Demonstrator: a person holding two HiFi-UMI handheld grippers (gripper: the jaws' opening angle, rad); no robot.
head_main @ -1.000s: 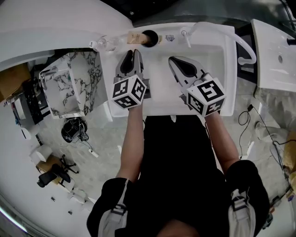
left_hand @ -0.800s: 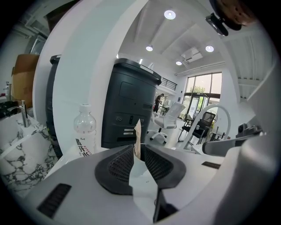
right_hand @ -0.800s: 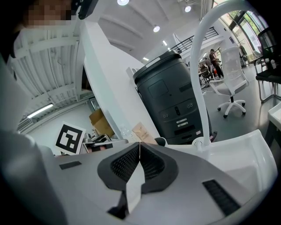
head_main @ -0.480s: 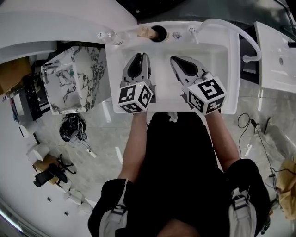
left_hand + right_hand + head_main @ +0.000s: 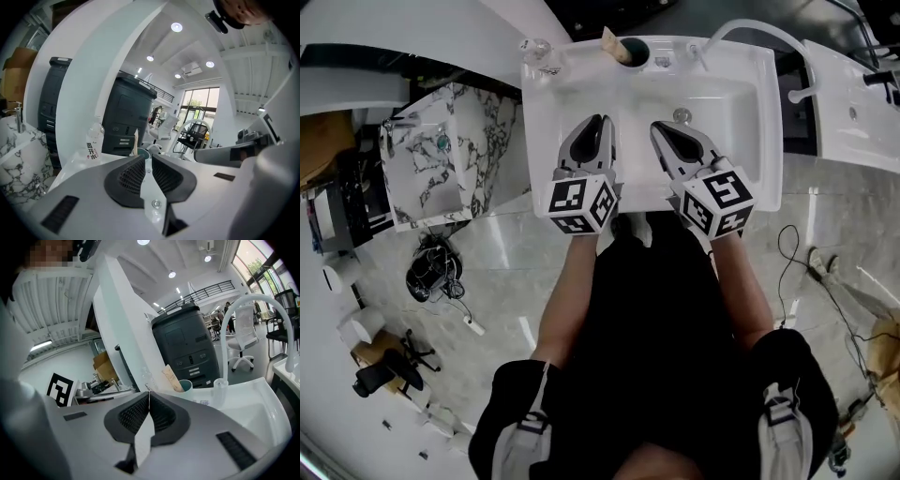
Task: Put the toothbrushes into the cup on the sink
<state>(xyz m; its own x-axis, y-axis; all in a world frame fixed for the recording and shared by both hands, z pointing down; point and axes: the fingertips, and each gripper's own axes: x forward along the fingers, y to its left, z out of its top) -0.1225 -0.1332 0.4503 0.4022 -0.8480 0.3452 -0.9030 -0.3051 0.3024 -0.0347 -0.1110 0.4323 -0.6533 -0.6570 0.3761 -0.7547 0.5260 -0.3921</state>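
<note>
Teal cup (image 5: 185, 386) holds a tan wrapped toothbrush (image 5: 170, 377), leaning.

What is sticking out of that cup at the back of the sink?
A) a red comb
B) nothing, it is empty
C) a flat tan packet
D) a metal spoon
C: a flat tan packet leans out of the teal cup standing on the back rim of the sink.

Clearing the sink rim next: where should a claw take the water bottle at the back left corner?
Best guess: take the bottle round its labelled middle, coming in level from the front. It stands upright and round, so a side-to-side pinch fits; a white wall rises close behind it, and the cup stands off to its right.
</note>
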